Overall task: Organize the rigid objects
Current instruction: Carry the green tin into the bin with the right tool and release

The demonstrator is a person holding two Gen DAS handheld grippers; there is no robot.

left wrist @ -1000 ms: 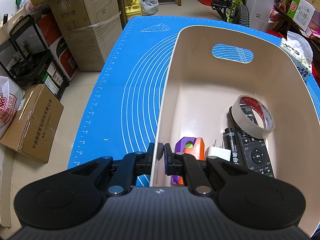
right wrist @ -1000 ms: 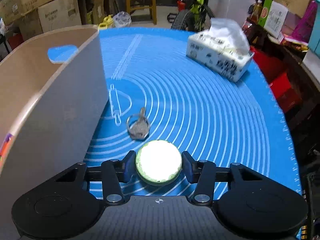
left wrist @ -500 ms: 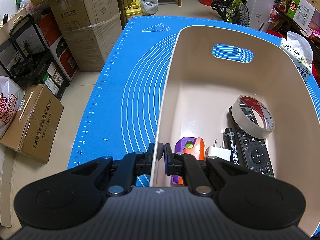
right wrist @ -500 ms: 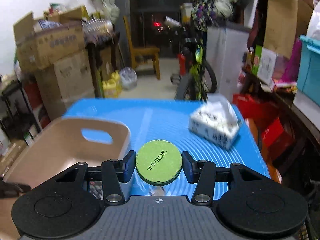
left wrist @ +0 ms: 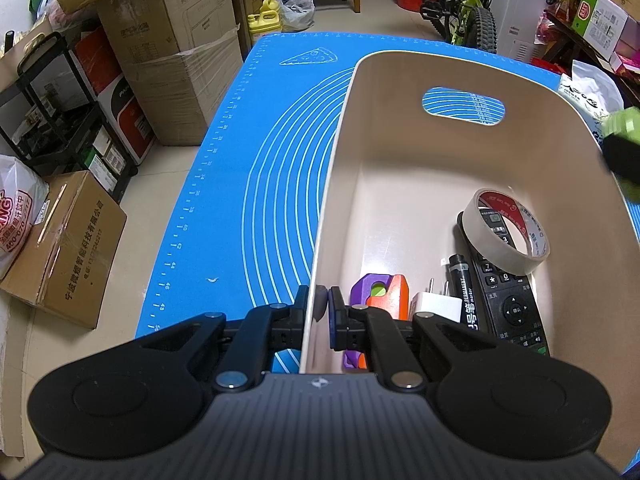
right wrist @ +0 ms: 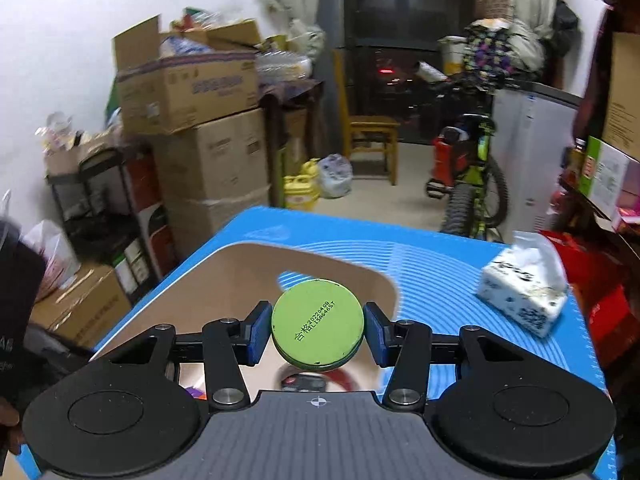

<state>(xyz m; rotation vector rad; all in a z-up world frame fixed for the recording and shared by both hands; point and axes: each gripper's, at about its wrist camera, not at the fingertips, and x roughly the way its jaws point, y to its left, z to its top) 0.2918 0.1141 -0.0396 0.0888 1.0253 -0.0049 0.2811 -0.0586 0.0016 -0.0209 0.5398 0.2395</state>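
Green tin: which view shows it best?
Right wrist view: the green tin sits centred between the right hand-held gripper pads, printed face legible. Left wrist view shows only a blurred green sliver at the right edge.

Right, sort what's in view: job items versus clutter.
Job: beige bin, green tin in the right hand-held gripper, tape roll, remote, marker, plug.
Clutter: tissue box, cardboard boxes, bicycle, chair.
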